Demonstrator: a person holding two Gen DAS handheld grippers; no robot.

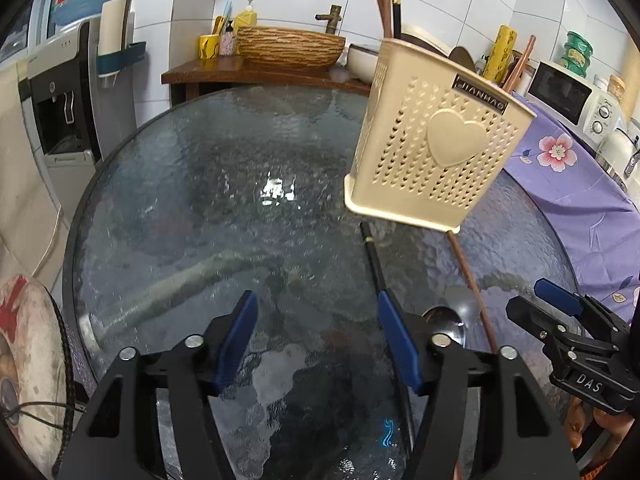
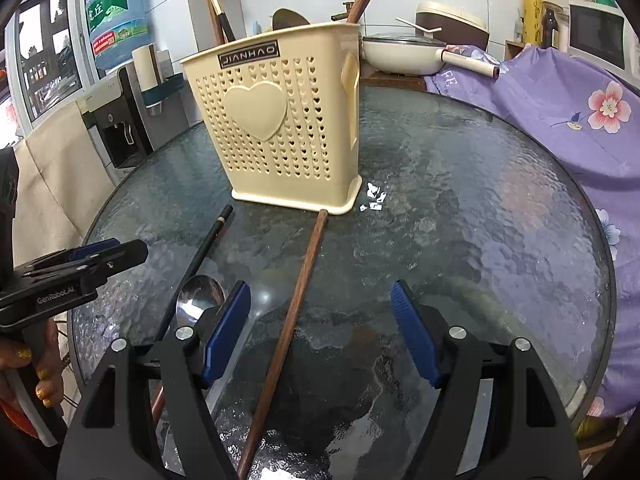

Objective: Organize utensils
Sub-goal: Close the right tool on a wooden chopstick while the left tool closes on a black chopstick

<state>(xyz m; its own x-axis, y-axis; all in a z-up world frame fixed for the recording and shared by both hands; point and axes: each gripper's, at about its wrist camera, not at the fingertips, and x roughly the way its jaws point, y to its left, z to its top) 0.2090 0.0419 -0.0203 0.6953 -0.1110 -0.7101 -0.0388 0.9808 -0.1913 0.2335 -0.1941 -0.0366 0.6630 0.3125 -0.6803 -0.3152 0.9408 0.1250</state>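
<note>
A cream utensil holder [image 2: 280, 120] with a heart stands on the round glass table [image 2: 460, 208]; it also shows in the left wrist view [image 1: 436, 140]. Chopsticks and a spoon stick up out of it. On the table lie a brown chopstick [image 2: 296, 300], a black chopstick [image 2: 204, 248] and a metal spoon [image 2: 198, 300]. In the left wrist view the brown chopstick [image 1: 474, 292], black chopstick [image 1: 374, 258] and spoon [image 1: 456, 316] lie to the right. My right gripper [image 2: 320, 292] is open over the brown chopstick. My left gripper [image 1: 318, 300] is open and empty, its right finger by the black chopstick.
A purple floral cloth [image 2: 560, 104] covers the table's right side. A water dispenser [image 1: 68, 92] stands at the left. A counter with a basket [image 1: 290, 46], pot [image 2: 404, 54] and microwave [image 1: 568, 96] lies behind. A round stool [image 1: 24, 352] sits at the lower left.
</note>
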